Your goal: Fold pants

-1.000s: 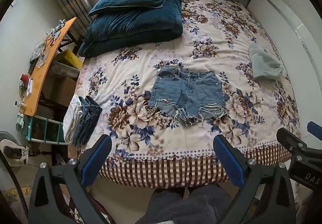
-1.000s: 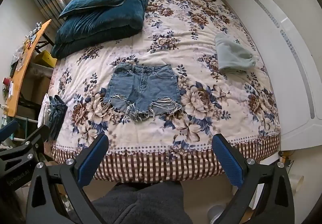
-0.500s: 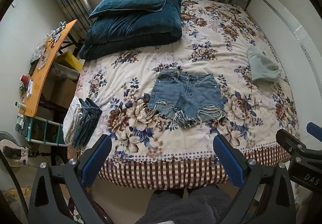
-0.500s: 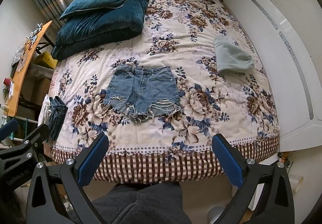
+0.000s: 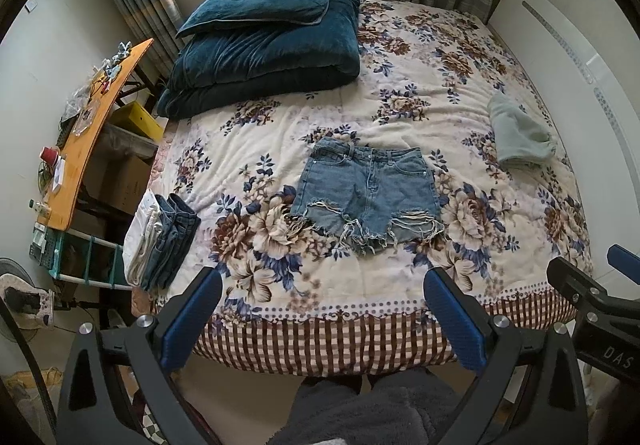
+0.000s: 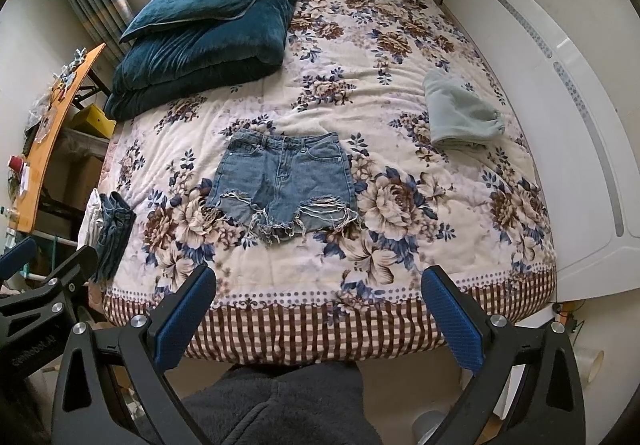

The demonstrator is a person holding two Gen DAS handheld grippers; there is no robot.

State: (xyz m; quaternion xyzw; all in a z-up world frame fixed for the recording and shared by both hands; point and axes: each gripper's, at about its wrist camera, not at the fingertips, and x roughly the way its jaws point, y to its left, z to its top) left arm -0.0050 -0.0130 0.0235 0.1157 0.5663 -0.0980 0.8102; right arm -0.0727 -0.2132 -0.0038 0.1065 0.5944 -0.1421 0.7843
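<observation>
A pair of frayed blue denim shorts [image 5: 366, 191] [image 6: 282, 181] lies flat on the floral bedspread [image 5: 400, 117] [image 6: 360, 117], waistband toward the far side, ragged hems toward me. My left gripper [image 5: 322, 287] hangs open above the bed's near edge, well short of the shorts, with nothing between its blue pads [image 5: 192, 319]. My right gripper [image 6: 318, 285] is open too, at the same near edge and just as far from the shorts. Each gripper's black frame shows at the side of the other's view.
Folded jeans and white cloth [image 5: 160, 237] [image 6: 110, 229] are stacked at the bed's left edge. A folded grey-green garment [image 5: 518, 137] [image 6: 460, 115] lies at the right. Dark teal pillow and duvet [image 5: 264, 45] fill the far left corner. An orange desk [image 5: 86, 137] stands left, a white headboard [image 6: 560, 85] right.
Both views have shifted so the bed sits slightly lower in frame and more of the window shows. The shorts have not moved and both grippers stay open.
</observation>
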